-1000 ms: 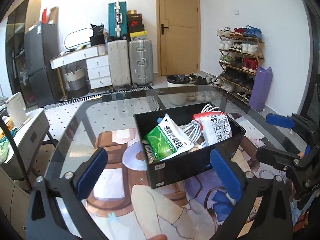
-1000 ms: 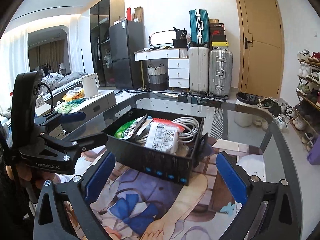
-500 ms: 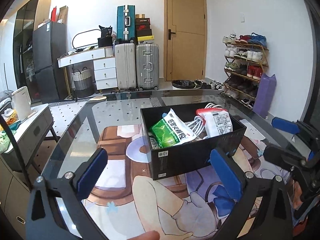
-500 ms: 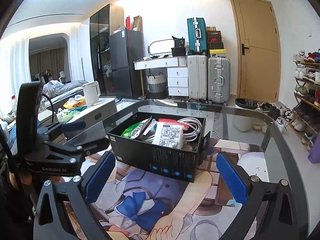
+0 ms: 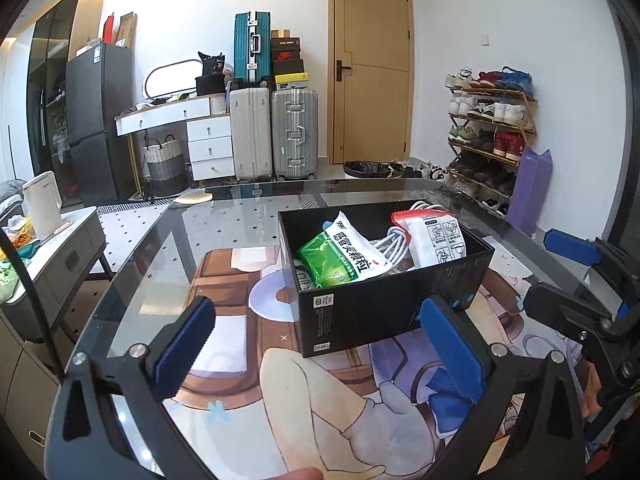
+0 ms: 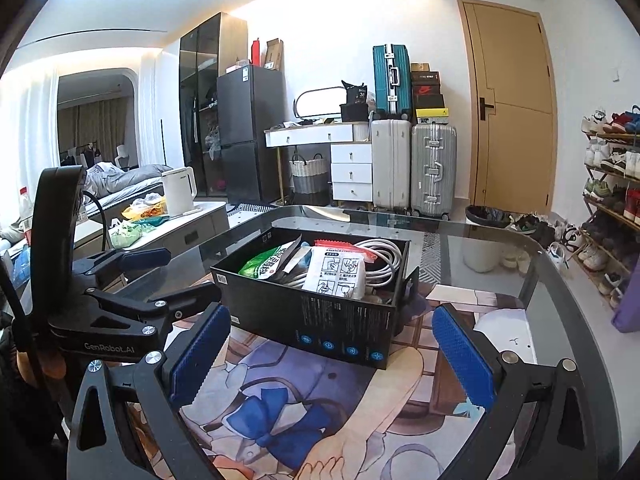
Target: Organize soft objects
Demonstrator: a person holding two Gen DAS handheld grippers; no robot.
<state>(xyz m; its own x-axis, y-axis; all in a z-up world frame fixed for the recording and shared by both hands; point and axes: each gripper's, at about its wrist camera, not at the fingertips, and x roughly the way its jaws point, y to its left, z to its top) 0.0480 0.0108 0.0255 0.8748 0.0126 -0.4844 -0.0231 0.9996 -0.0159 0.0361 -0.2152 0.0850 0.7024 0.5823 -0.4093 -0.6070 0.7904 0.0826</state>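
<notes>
- The left gripper (image 5: 316, 354) hangs over the near edge of the glass table (image 5: 168, 240), its blue-padded fingers (image 5: 182, 346) spread wide with nothing between them.
- The right gripper (image 6: 332, 354) hangs likewise, wide apart and empty, with the black cardboard box (image 6: 316, 312) at twelve o'clock just past its tips.
- In the left wrist view the box (image 5: 384, 304) sits at about one o'clock from that gripper, close to the right pad but not touching it.
- Inside the box, a green-and-white medicine sachet (image 5: 344, 258) leans at the nine o'clock side.
- A white pouch with a red top strip (image 5: 436, 238) stands tilted at the three o'clock side.
- A coil of white cable (image 5: 394, 242) lies between and behind the two packets.
- From the right wrist camera the white pouch (image 6: 336, 276) is nearest, the green sachet (image 6: 266, 266) at ten o'clock of it and the cable (image 6: 382, 258) at two o'clock.
- An illustrated mat (image 6: 288, 396) shows beneath the glass under the box.
- Each gripper appears in the other's view: the right one (image 5: 560, 276) at three o'clock, the left one (image 6: 172, 276) at nine o'clock.
- Suitcases (image 5: 294, 134) and a wooden door (image 5: 370, 68) stand against the far wall, a shoe rack (image 5: 490, 128) at two o'clock.
</notes>
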